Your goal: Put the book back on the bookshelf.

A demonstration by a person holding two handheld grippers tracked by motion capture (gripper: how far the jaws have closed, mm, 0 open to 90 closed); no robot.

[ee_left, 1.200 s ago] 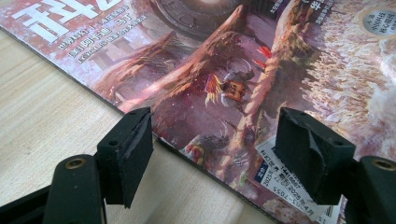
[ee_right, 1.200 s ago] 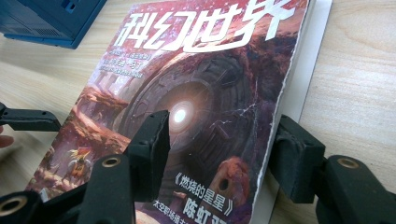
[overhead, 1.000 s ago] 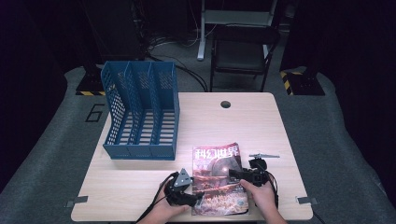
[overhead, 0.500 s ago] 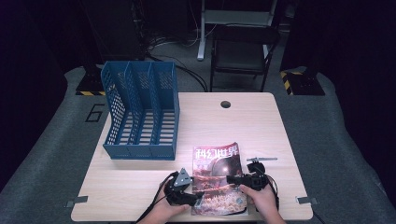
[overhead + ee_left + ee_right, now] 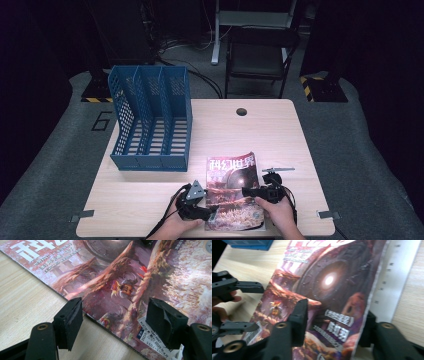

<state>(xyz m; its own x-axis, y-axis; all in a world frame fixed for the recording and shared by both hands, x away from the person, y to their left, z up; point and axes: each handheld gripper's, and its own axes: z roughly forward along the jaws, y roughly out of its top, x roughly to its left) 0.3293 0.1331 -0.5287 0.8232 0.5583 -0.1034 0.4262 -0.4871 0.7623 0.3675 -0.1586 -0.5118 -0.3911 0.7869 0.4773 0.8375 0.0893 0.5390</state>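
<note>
I see the glossy magazine with a dark red picture cover (image 5: 234, 192) lying flat at the near edge of the pale wooden table (image 5: 150, 200), to the right of the blue plastic file rack with three slots (image 5: 150, 125). My left gripper (image 5: 212, 214) rests at the magazine's near left edge with its jaws spread, one over the cover and one over the bare table, pinching nothing. My right gripper (image 5: 248, 191) sits at the right edge; its jaws have just been closing with that raised edge between them, but I cannot tell if they press on it.
</note>
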